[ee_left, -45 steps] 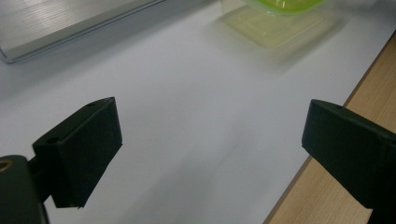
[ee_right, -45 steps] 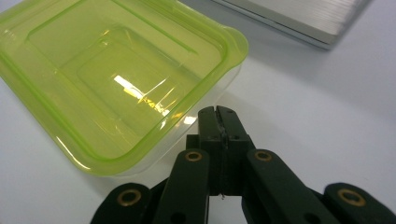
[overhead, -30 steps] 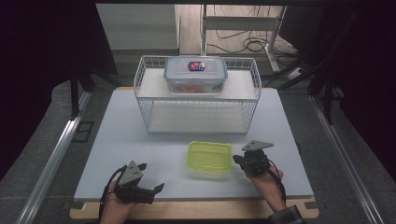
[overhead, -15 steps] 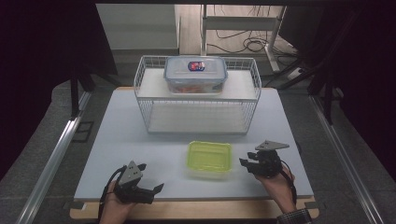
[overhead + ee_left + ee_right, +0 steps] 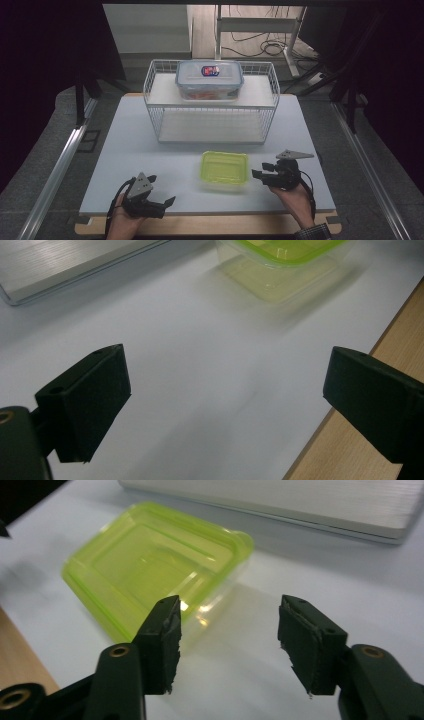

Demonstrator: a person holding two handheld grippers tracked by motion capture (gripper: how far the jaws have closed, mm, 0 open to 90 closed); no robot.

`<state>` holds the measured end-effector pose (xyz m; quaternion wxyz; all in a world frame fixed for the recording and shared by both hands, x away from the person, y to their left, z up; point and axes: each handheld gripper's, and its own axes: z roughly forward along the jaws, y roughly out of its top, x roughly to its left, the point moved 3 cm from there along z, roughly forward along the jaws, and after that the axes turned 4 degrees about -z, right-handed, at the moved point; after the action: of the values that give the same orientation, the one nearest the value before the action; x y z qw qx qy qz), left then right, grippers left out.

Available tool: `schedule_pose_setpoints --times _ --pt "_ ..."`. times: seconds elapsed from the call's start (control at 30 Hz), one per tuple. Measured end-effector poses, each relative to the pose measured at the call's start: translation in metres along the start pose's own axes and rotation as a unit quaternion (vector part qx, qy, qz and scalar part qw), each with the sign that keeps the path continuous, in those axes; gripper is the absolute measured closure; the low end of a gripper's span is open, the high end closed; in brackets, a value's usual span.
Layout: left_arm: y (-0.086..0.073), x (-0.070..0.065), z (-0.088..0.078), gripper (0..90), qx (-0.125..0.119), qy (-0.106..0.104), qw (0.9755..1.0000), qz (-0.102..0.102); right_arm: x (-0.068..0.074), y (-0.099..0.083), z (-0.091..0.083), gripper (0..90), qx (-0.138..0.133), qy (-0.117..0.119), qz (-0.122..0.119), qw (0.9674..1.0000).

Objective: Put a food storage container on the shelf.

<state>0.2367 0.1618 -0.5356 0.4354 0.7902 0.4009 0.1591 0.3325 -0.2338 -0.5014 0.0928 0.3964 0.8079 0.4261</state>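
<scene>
The right tool (image 5: 261, 170) sits low on the worktop (image 5: 150, 155), just right of the green box (image 5: 224, 167), jaws wide and pointing at it. The left tool (image 5: 162, 199) rests near the front edge, jaws wide, holding nothing.

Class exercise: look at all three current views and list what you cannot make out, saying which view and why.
1. Sticker on the clear lidded box, high view: print too small to read.
2. Orange contents of that box, high view: blurred behind its wall.
3. Green container, left hand-held gripper view: cut off by the top edge and blurred.
4. Wire basket, right hand-held gripper view: just its base edge visible, rest cut off.
</scene>
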Motion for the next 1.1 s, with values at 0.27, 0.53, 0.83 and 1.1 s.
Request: schedule_pose_setpoints --times 0.27,0.53,0.83,1.1 --pt "0.000 -0.001 0.001 4.9 0.002 -0.001 1.0000 0.004 0.003 0.005 0.015 51.9 0.006 0.024 0.050 0.9984" --pt "0.000 -0.001 0.001 4.9 0.002 -0.001 1.0000 0.005 -0.004 0.010 0.036 59.6 0.023 0.050 0.122 0.9910" --pt "0.000 -0.002 0.001 4.9 0.002 -0.002 1.0000 0.006 -0.012 0.008 0.050 70.4 0.046 0.097 0.201 0.9737" --pt "0.000 -0.001 0.000 4.9 0.000 0.000 1.0000 0.005 -0.014 0.011 0.054 80.2 0.053 0.161 0.237 0.9566"
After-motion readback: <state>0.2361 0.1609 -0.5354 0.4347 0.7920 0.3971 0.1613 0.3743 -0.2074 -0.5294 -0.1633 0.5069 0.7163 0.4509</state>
